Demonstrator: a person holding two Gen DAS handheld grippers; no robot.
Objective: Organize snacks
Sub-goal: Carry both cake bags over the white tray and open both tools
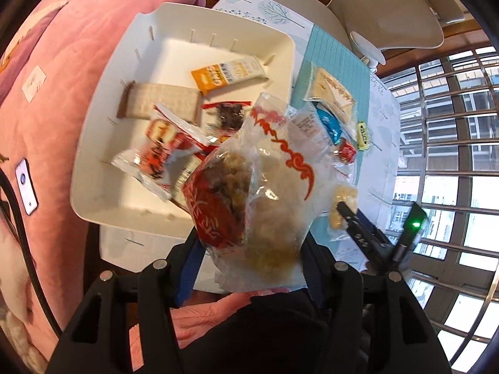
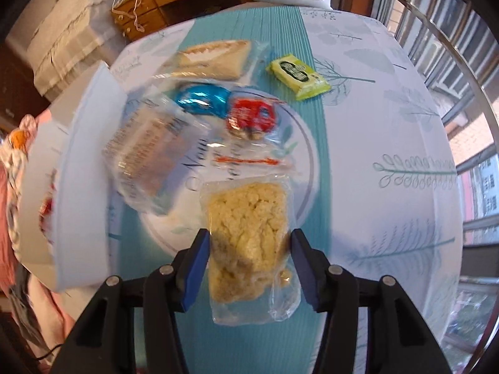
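My left fingers [image 1: 249, 268] clamp the clear snack bag [image 1: 265, 187] above the white bin [image 1: 93, 168]; my right fingers [image 2: 248, 268] pinch the crumbly yellow pack [image 2: 249, 233], which could slip.

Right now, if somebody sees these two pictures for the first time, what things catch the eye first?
First, the clear bag with red print held in the left gripper, close to the camera, above the white bin of snacks. Then the pale yellow crispy bar between the right gripper's blue pads on the teal table runner.
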